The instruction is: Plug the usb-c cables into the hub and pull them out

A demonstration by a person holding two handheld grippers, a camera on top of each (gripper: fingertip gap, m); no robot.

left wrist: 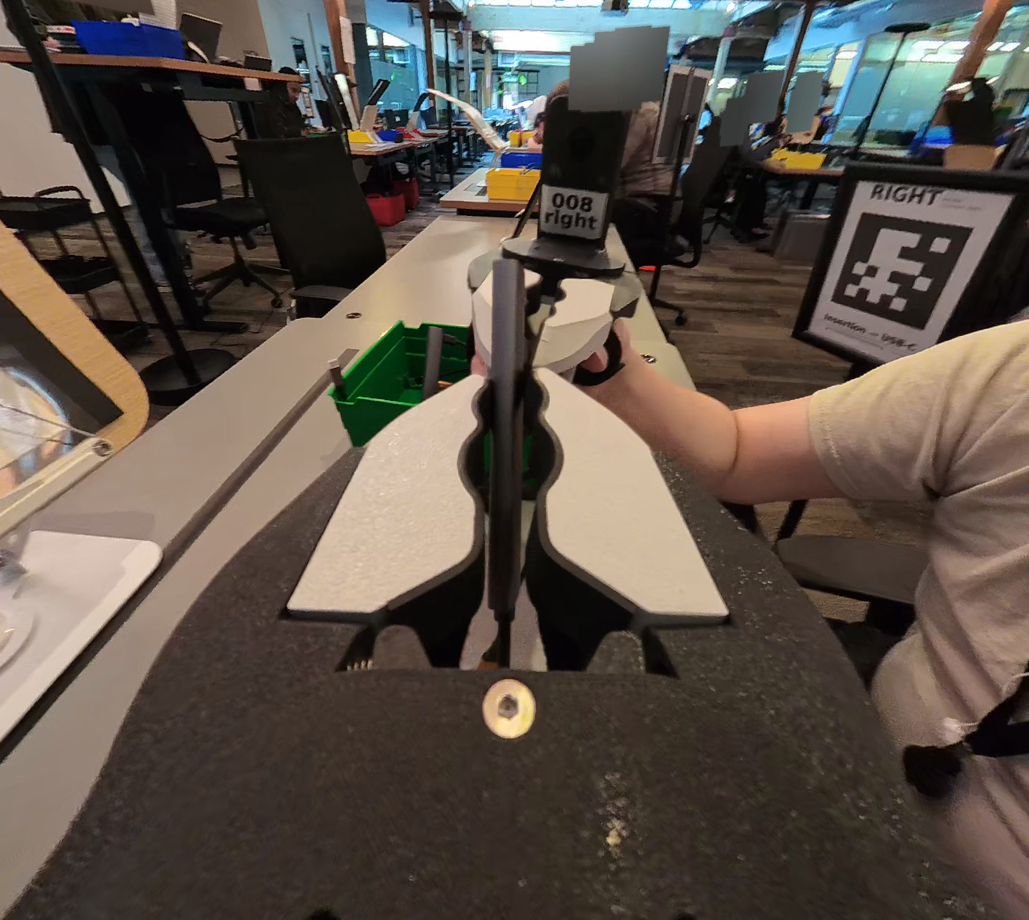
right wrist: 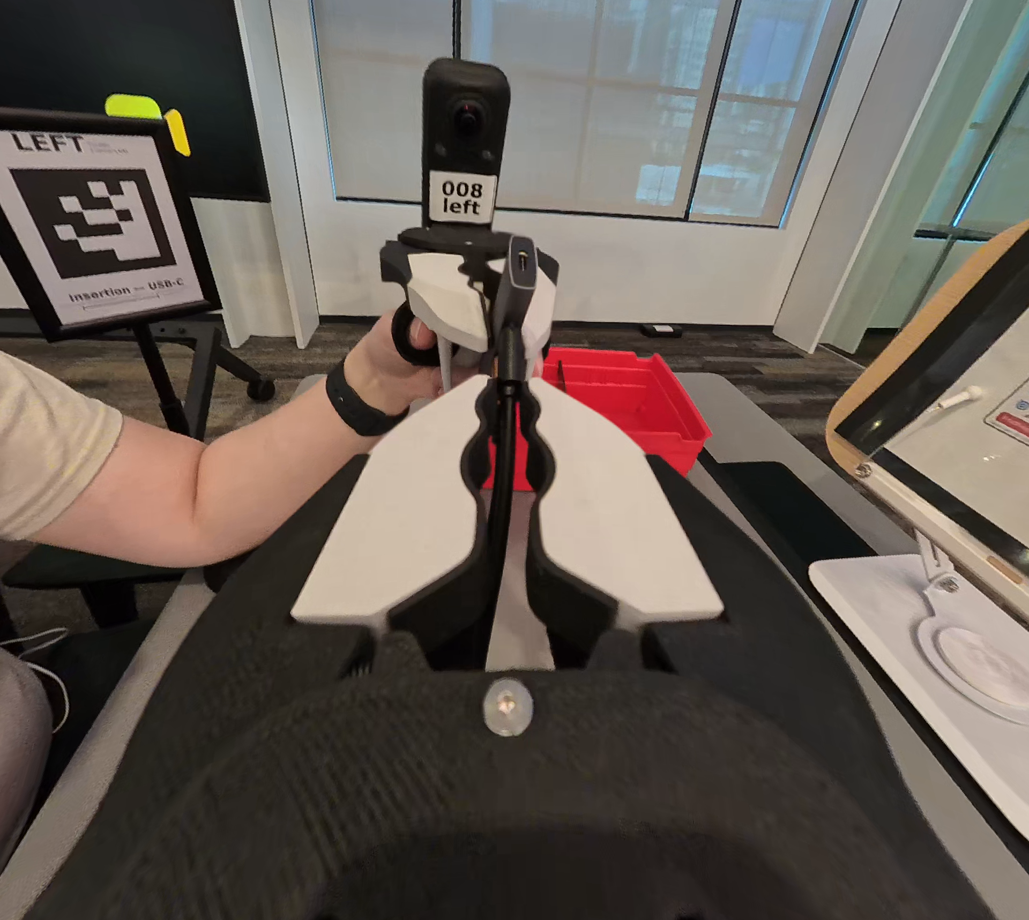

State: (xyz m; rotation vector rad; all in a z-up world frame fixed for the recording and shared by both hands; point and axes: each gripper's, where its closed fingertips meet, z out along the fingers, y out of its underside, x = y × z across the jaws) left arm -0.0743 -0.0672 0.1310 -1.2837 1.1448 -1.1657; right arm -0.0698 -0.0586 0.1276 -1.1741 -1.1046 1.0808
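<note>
Grey hub [left wrist: 505, 425] in left gripper [left wrist: 504, 392]; right gripper [right wrist: 504, 392] holds cable [right wrist: 501, 453].

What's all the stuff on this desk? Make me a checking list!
Surface: grey table, mostly bare.
Job's things: grey hub upright in the left gripper; in the right wrist view its top port looks empty.
Clutter: green bin, red bin, a tablet on a white stand.
Grippers: left shut on the hub; right gripper shut on the black cable.
Cables: the black cable's plug meets the hub's lower end.
Surroundings: marker signs, office chairs, windows.
</note>
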